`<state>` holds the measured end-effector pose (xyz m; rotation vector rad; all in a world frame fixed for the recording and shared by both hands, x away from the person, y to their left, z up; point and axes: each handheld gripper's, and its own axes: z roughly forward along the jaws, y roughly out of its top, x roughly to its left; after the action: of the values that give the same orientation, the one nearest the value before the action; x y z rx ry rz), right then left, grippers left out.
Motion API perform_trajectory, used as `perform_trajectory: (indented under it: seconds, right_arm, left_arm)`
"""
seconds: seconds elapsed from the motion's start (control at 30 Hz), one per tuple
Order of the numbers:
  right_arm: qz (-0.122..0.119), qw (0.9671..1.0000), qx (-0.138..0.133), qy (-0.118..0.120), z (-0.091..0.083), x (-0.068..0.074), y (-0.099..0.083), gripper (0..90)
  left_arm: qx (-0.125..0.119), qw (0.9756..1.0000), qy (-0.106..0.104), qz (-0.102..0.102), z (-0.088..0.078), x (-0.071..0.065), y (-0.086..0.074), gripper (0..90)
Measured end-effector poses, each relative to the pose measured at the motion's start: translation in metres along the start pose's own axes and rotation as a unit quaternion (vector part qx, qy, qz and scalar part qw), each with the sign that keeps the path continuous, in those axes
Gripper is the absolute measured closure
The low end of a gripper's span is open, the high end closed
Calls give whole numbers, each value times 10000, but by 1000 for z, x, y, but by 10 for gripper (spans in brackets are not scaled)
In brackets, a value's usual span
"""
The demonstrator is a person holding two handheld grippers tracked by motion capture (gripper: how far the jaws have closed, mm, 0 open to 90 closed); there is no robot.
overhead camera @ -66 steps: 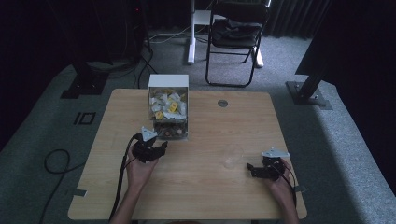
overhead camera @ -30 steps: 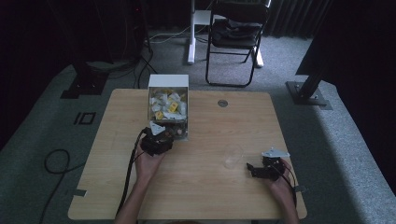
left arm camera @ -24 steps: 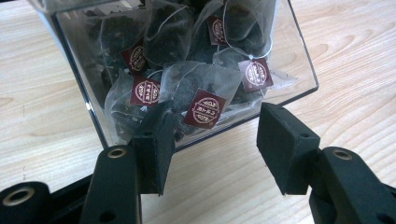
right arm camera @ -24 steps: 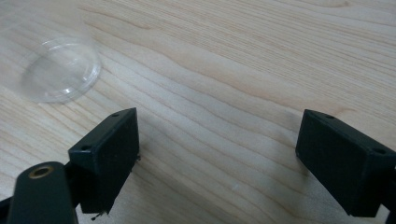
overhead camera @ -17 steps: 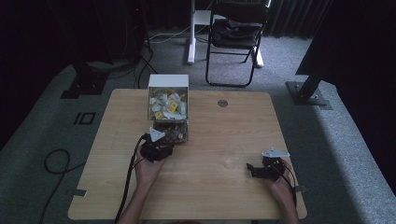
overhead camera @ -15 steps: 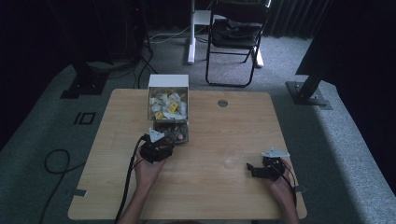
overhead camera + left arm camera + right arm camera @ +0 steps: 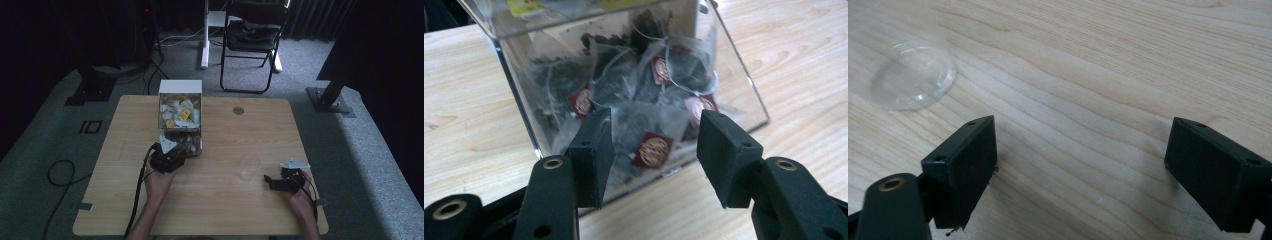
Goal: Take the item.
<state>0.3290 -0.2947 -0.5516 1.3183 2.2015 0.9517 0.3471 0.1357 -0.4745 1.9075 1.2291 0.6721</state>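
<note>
A clear dispenser box (image 7: 180, 116) with a white top stands on the wooden table (image 7: 225, 210), stuffed with tea bags. My left gripper (image 7: 174, 149) is at the box's low front opening. In the left gripper view its jaws (image 7: 656, 160) stand half apart, and a dark tea bag with a red tag (image 7: 651, 148) lies between them inside the box (image 7: 734, 65). The pads do not visibly squeeze it. My right gripper (image 7: 268, 181) rests at the right front of the table, open (image 7: 1080, 165) over bare wood with nothing between its fingers.
A clear plastic cup (image 7: 249, 167) lies between the two grippers, and shows at the upper left (image 7: 913, 75) in the right gripper view. A round grommet (image 7: 238, 110) sits in the table behind it. A folding chair (image 7: 252, 35) stands beyond the table.
My left gripper has moved right and forward, up to the box's front opening, then held there. The right gripper has not moved.
</note>
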Motion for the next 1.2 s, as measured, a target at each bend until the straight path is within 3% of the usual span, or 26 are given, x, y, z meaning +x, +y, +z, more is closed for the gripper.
perform_trajectory:
  seconds: [0.1,0.23,0.37,0.8,1.2]
  right_arm:
    - [0,10000,0,-1,0,0,0,133]
    - [0,10000,1,-1,0,0,0,133]
    - [1,10000,1,0,0,0,0,133]
    - [0,10000,2,-1,0,0,0,133]
    - [-2,10000,-1,0,0,0,0,133]
  left_arm:
    - [90,9999,103,66,5,1,1,496]
    - [276,9994,140,144,10,2,-2,619]
    - [250,9995,124,133,8,3,-1,701]
    - [170,9998,-71,88,3,6,3,842]
    - [91,9998,-184,58,-2,6,6,889]
